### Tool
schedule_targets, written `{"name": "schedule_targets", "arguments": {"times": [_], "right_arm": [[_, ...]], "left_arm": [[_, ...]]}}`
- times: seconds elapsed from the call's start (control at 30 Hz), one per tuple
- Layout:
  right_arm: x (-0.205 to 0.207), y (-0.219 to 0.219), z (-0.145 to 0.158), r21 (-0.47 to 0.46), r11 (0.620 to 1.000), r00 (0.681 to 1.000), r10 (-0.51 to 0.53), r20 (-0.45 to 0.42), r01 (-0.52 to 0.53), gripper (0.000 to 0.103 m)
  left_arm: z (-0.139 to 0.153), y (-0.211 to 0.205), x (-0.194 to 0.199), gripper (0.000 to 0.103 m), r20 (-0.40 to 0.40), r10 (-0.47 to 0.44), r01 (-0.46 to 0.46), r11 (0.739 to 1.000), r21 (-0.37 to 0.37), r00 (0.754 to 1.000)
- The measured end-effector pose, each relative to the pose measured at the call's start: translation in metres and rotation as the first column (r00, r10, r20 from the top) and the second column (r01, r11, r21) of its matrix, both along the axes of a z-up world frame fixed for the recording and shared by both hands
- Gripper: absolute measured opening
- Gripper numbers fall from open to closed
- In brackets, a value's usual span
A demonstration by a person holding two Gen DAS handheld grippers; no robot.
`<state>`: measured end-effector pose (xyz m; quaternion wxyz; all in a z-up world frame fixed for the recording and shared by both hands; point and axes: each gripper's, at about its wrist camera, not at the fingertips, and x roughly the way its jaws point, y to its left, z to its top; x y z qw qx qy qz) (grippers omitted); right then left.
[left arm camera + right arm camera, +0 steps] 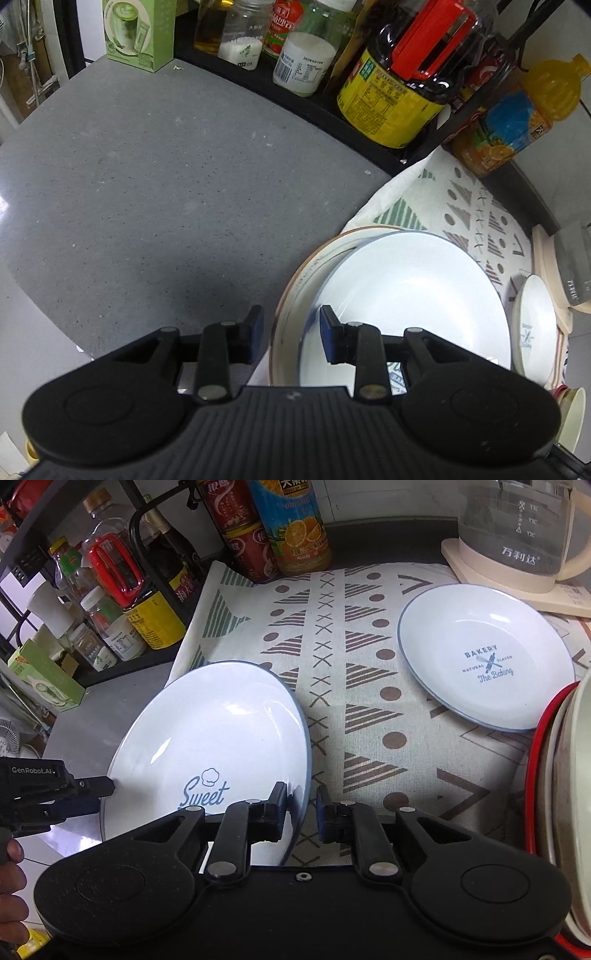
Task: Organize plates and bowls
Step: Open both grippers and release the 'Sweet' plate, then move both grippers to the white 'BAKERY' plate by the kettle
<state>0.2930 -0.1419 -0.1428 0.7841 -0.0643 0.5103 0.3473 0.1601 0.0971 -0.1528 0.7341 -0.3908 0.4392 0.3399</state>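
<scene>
Item: "Sweet" plate, white with a blue rim, tilted, its left side raised. In the left wrist view the same plate is seen lying in a larger brown-rimmed plate, at the left edge of the patterned cloth where the cloth meets the bare grey worktop.

Right gripper: jaws parted, set astride the plate's right rim, one pad above the plate and the other beyond its edge; no pinch on the rim is shown.

Left gripper: jaws parted, straddling the left rims of both plates (contact with either rim cannot be told). In the right wrist view it is seen at the plate's left edge.

Second item: "Bakery" plate, white, blue-rimmed, flat on the cloth near its far right corner, well apart from the first.

Stacked bowls, red-rimmed, are seen at the cloth's right edge.

Surroundings: glass kettle on its cream base behind the "Bakery" plate; orange juice bottle and red cans at the cloth's far edge; black rack of condiment bottles along the back of the worktop; green carton at its left end.
</scene>
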Motion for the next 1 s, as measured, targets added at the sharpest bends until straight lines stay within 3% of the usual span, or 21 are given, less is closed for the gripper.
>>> {"name": "schedule_targets", "arguments": {"times": [0.37, 0.5, 0.67, 0.77, 0.9, 1.0], "right_arm": [[-0.003, 0.008, -0.01, -0.025, 1.0, 1.0, 0.0, -0.031, -0.001, 0.02], [-0.003, 0.009, -0.009, -0.025, 1.0, 1.0, -0.006, -0.024, 0.005, 0.02], [-0.003, 0.011, -0.007, -0.052, 0.998, 1.0, -0.02, -0.014, 0.02, 0.027], [-0.006, 0.013, 0.002, -0.049, 0.999, 0.999, -0.001, 0.04, 0.003, 0.032], [0.0, 0.007, 0.014, -0.014, 0.999, 0.998, -0.038, 0.055, 0.038, 0.048], [0.004, 0.003, 0.022, 0.012, 0.998, 0.996, -0.06, 0.059, 0.06, 0.052]], "left_arm": [[0.0, 0.007, 0.0, 0.034, -0.004, -0.028, 0.028, 0.999, 0.034, 1.0], [-0.002, 0.009, 0.0, 0.043, -0.021, -0.035, 0.036, 0.998, 0.046, 0.999], [0.0, 0.009, 0.002, 0.043, -0.054, -0.018, 0.02, 0.999, 0.034, 0.998], [0.01, 0.006, 0.005, 0.043, -0.068, -0.028, 0.033, 0.997, 0.074, 0.997], [0.021, 0.005, 0.013, 0.043, -0.035, -0.059, 0.061, 0.997, 0.052, 0.998], [0.03, 0.001, 0.02, 0.052, -0.032, -0.085, 0.087, 0.994, 0.065, 0.996]]}}
